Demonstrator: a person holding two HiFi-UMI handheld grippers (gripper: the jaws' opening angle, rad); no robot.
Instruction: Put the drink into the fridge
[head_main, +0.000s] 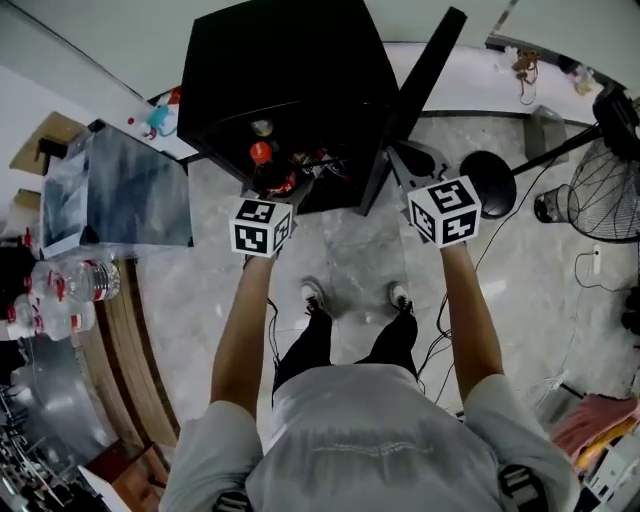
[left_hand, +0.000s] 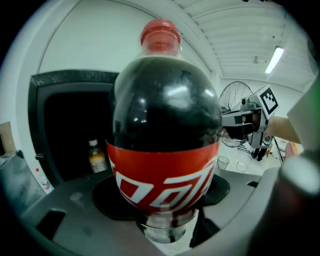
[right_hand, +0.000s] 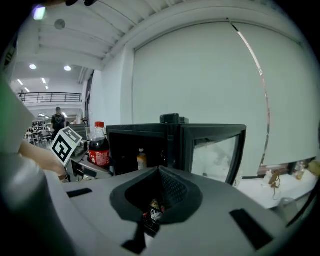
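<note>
A cola bottle (left_hand: 165, 140) with a red cap and red label fills the left gripper view; my left gripper (left_hand: 167, 220) is shut on its lower body. In the head view the bottle (head_main: 268, 175) stands upright just in front of the black fridge (head_main: 285, 80), whose door (head_main: 415, 100) is swung open to the right. My right gripper (head_main: 412, 165) hangs beside the door with its jaws together and nothing between them. In the right gripper view, the right gripper (right_hand: 160, 175) faces the open fridge (right_hand: 172, 142). A small yellow drink bottle (right_hand: 142, 160) stands inside.
Several water bottles (head_main: 60, 290) lie on a surface at the left, next to a shiny metal box (head_main: 120, 190). A fan (head_main: 610, 195) and a black stool (head_main: 487, 183) stand at the right. Cables run over the marble floor (head_main: 350, 250).
</note>
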